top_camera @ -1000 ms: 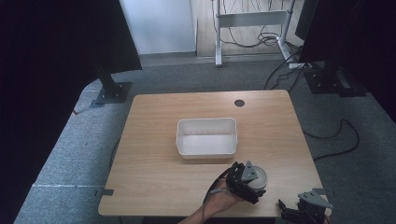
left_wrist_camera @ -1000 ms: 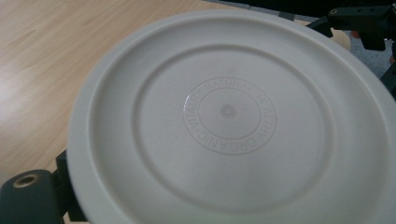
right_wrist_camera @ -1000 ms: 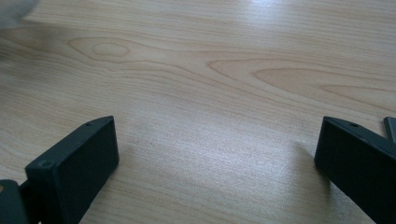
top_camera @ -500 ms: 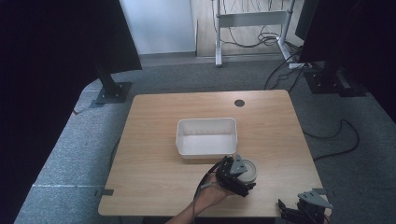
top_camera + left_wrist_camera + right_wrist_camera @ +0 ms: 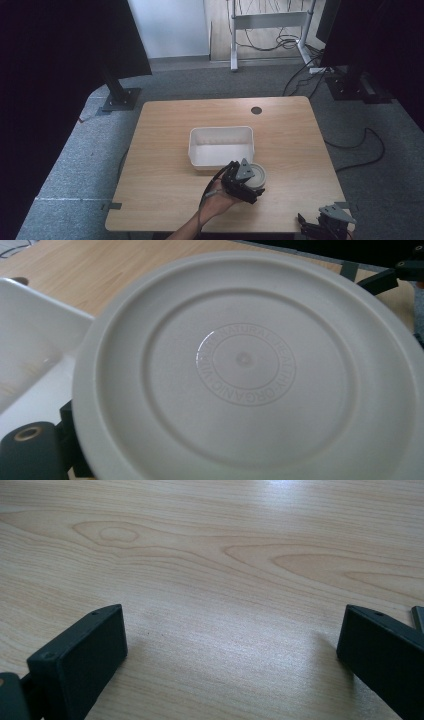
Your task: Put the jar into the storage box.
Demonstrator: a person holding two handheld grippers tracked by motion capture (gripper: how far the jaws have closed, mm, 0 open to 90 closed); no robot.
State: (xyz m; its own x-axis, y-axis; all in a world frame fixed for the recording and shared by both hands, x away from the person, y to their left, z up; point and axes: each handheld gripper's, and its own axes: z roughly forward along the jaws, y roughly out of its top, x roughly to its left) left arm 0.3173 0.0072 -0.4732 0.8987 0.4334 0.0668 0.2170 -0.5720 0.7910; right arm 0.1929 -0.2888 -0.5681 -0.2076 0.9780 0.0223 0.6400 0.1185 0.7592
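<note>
Near the table's [image 5: 165, 150] front edge, we pinch the plate [image 5: 245, 370] in the left gripper [image 5: 243, 181], just beside the bin [image 5: 220, 145], presumably for loading, while the right gripper [image 5: 232, 655], jaws spread and empty, rests on the table.

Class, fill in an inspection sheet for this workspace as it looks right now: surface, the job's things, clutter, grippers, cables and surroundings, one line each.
Surface: wooden table, light grain, with a dark round hole near its far edge.
Job's things: white rectangular tub near mid-table, looks empty; round grey plate beside the tub, underside to the camera, with embossed lettering.
Clutter: nothing seen.
Grippers: left gripper holds the plate; right gripper at the near right corner, jaws wide apart over bare wood.
Cables: black cable on the floor to the right; more under the far white frame.
Surroundings: grey carpet, dark stands at left and right.
</note>
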